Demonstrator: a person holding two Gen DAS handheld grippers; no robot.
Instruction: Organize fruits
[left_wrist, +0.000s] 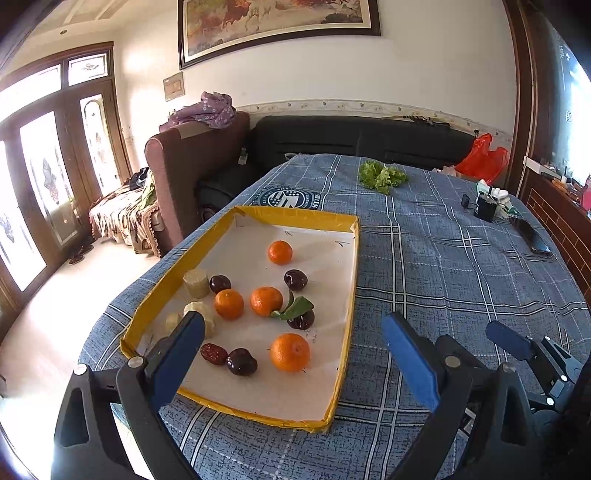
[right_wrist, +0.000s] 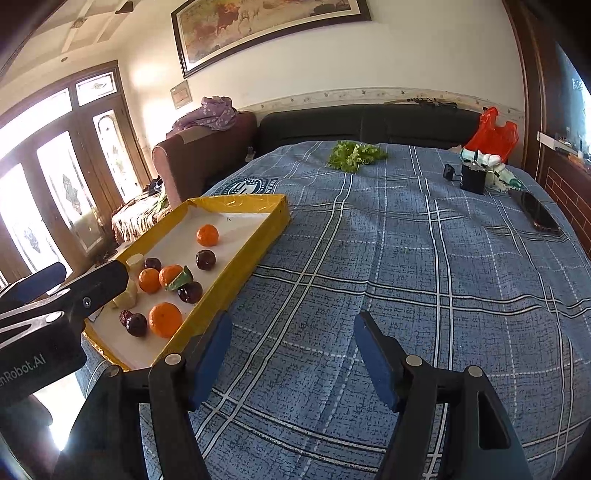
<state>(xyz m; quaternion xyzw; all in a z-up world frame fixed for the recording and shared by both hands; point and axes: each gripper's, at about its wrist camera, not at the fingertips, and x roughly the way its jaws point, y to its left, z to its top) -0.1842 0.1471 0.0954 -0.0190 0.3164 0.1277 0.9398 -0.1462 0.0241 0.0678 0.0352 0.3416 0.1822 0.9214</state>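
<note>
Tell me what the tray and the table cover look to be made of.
Tray: probably cardboard, its rim wrapped in glossy yellow tape that wrinkles and reflects light, its floor lined with matte white paper bearing pen marks. Table cover: woven fabric, blue with white plaid lines, matte, creasing softly.

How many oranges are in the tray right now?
4, all in the tray. Far orange sits alone toward the back; two mid oranges, and, lie side by side; near orange is closest. The left gripper may hide others.
</note>
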